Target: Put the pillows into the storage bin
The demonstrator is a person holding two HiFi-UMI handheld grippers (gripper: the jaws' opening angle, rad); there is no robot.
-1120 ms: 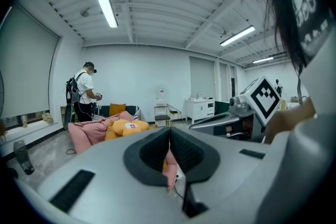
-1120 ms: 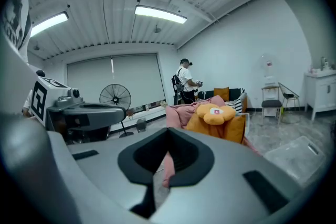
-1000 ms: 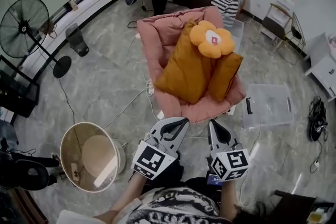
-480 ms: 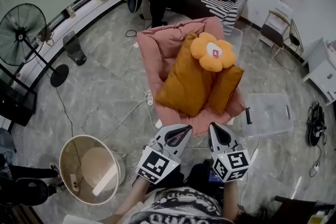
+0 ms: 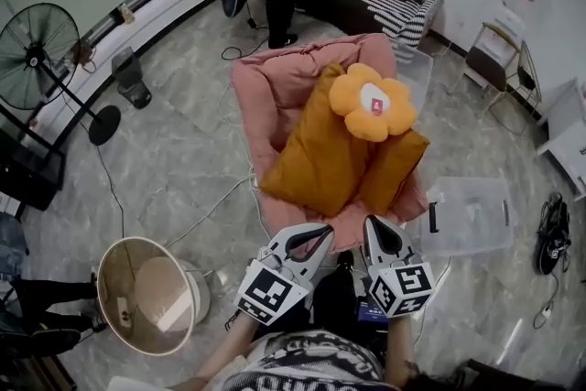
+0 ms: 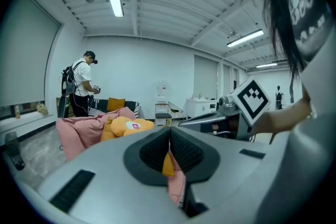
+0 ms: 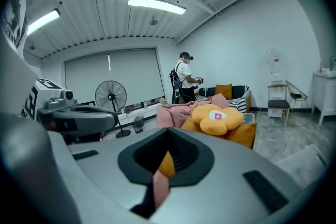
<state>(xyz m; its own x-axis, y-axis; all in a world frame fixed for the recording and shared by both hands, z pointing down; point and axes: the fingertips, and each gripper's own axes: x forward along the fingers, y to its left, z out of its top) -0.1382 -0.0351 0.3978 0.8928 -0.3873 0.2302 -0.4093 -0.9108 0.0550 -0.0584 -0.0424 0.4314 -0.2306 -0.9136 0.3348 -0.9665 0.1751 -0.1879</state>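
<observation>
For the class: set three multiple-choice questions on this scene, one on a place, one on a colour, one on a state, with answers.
1. Where does the flower pillow lie?
A. on the floor
B. on the orange pillows
C. in the bin
2. What colour is the chair?
A. pink
B. green
C. black
3. How are the right gripper's jaws?
A. wide open
B. shut, empty
C. shut on a pillow

1 B: it rests atop them.
2 A: its fabric is pink.
3 B: the jaws meet with nothing between.
</observation>
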